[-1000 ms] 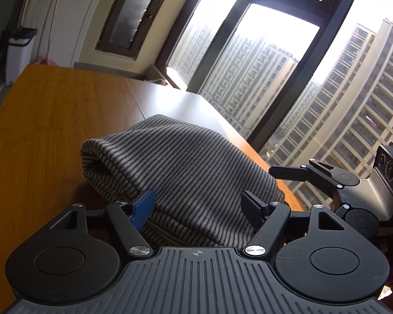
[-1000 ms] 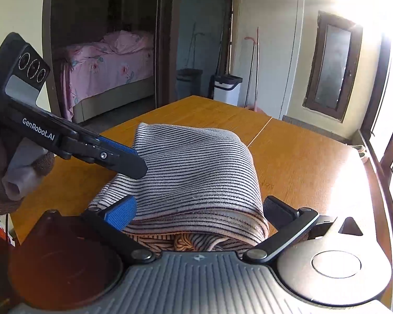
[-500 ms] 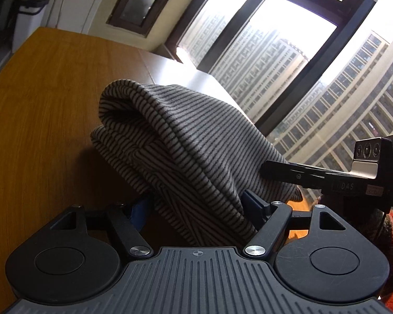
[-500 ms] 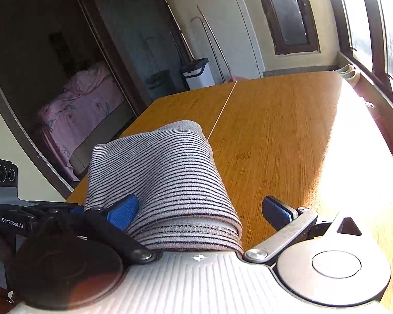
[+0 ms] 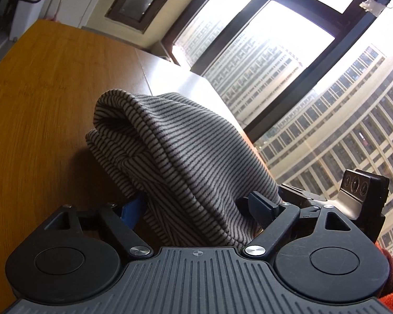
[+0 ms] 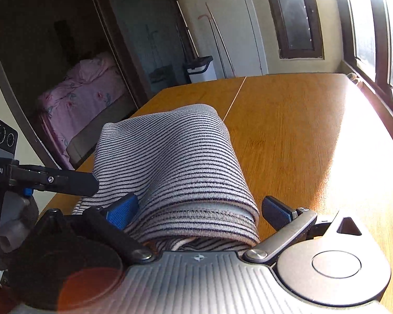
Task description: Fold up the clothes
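The left tongs [image 5: 196, 206] are opening, and the folded striped garment [image 5: 186, 157] is between their two fingers. The blue pad on one side is half hidden under the cloth and the dark pad on the other side stands at the cloth's edge; if they press the cloth, I cannot tell for sure, but the fingers are spread wide. The right tongs [image 6: 199, 209] are spread too, with the same garment [image 6: 170, 162] between them. Its blue pad touches the bundle on one side, while the other pad stands just beside the hemmed edge, with a small gap. The garment is a thick grey bundle with thin dark stripes, and it lies on the wooden desk [image 6: 301, 136] near the edge closest to the cameras. In each wrist view the other tongs are seen beside the bundle. Behind the desk there are a large window [image 5: 288, 52] and a bed [image 6: 83, 94] with a pink cover.
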Demonstrator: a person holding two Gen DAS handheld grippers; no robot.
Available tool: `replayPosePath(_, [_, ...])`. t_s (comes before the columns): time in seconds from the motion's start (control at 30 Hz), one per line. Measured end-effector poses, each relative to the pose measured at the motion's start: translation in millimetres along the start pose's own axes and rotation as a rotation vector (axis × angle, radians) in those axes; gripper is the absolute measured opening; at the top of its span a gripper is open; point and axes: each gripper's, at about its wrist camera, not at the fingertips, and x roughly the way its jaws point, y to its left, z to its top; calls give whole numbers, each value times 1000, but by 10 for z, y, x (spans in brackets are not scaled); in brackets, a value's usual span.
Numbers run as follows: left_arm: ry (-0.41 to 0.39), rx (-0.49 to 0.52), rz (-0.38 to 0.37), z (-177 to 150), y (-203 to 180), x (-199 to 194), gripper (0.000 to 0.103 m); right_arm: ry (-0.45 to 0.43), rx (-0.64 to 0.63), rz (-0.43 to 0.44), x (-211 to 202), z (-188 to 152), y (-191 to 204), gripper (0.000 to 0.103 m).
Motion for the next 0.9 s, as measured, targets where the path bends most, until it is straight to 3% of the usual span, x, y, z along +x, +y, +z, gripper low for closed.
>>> replayPosePath(0.2, [5,11,28,-30,-45,63,93,3,-16,37,-21,-13,181,92])
replayPosePath(0.4, [10,9,73,-22,19,33,79,4,-56,51,-83,21,206,92])
replayPosePath(0.57, [12,-3,68,-41,63,33,81,5,-78,76,-214,108,139,93])
replayPosePath(0.73, [13,9,75,-35,51,40,82,-18,32,102,-308,269,-37,93])
replayPosePath(0.9, [12,39,76,-81,-5,38,82,19,75,63,-47,386,-171,93])
